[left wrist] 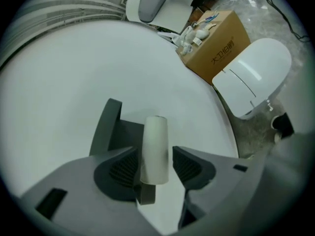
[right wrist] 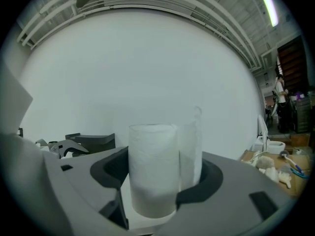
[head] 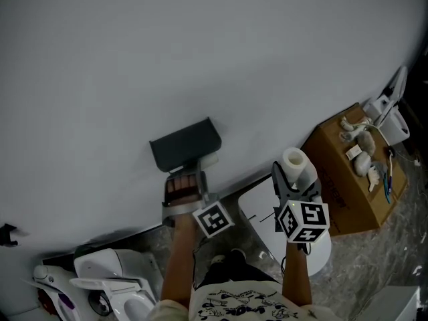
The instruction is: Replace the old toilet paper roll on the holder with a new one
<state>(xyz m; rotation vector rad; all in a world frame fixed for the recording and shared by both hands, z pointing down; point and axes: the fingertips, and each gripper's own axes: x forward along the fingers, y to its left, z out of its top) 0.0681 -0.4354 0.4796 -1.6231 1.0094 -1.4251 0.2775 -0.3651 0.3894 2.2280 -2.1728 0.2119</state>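
Left gripper view has the old roll, a slim pale paper tube worn almost to its core (left wrist: 155, 149), standing on the peg of the dark grey plastic wall holder (left wrist: 109, 132), and it has not been lifted off. The left gripper (left wrist: 155, 162) brackets it with jaws apart: one ribbed pad looks to be touching the tube and the other stands just beside it with a thin gap, so I judge it not yet gripped. The thick white new toilet paper roll (right wrist: 152, 151) is clamped upright in the right gripper (right wrist: 161, 172), a loose tail of paper rising beside it. In the head view this roll is held well off to the holder's right, above a white toilet lid (left wrist: 256, 75) and near a brown cardboard box (head: 361, 186) by the plain white wall (head: 200, 59). The step in hand looks like removing the old roll. The next move calls for closing the left jaws gently, since the thin tube should crush easily, then sliding it straight along the peg before the new roll comes across
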